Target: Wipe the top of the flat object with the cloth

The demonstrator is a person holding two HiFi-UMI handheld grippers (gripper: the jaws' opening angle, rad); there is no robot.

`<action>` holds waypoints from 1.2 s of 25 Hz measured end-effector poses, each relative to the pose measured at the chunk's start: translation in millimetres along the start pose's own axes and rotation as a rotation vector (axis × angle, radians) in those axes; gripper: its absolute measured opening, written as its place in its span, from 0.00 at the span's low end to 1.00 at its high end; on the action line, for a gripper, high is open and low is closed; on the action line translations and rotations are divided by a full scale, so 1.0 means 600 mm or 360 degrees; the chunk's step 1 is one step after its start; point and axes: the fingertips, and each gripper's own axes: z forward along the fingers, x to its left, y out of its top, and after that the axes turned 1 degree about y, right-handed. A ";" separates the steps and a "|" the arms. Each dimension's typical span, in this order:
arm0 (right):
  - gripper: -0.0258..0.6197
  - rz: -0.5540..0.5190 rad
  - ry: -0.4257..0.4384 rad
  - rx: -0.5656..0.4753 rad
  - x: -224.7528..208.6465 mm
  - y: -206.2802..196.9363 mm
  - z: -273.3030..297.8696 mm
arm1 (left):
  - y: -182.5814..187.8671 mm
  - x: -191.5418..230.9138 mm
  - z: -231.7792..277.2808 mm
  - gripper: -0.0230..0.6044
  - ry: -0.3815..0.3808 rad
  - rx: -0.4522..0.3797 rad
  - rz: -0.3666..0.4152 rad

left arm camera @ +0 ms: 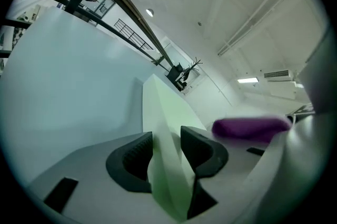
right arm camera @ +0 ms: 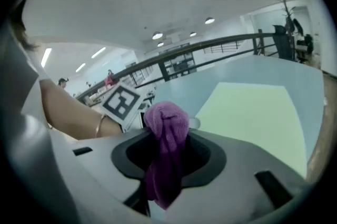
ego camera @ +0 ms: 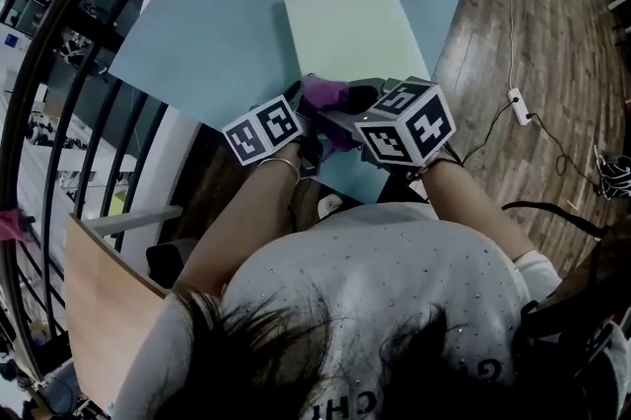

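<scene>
1. The left tool (left arm camera: 166,152) clamps the near edge of the pale-green flat object (ego camera: 355,29). The right tool (right arm camera: 167,152) is closed on a bunched purple cloth (right arm camera: 167,123).
2. The cloth hangs by that near edge; the top beyond apparently awaits wiping.
3. Only the head view shows the sheet's full outline on the blue desk (ego camera: 217,24); only the gripper views show both grips.

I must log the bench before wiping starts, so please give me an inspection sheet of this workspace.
Surface: blue-grey table.
Job's things: pale green board on the table; purple cloth in the right claw.
Clutter: nothing seen.
Grippers: left claw shut on the board's near edge; right claw shut on the cloth.
Cables: white cable and power strip on the floor, right of the table.
Surroundings: wooden floor; dark railing at left.
</scene>
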 end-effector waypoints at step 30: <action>0.23 -0.0069 -0.0582 0.0312 -0.208 -0.154 -0.154 | -0.003 -0.005 0.004 0.29 -0.0061 0.0052 0.0019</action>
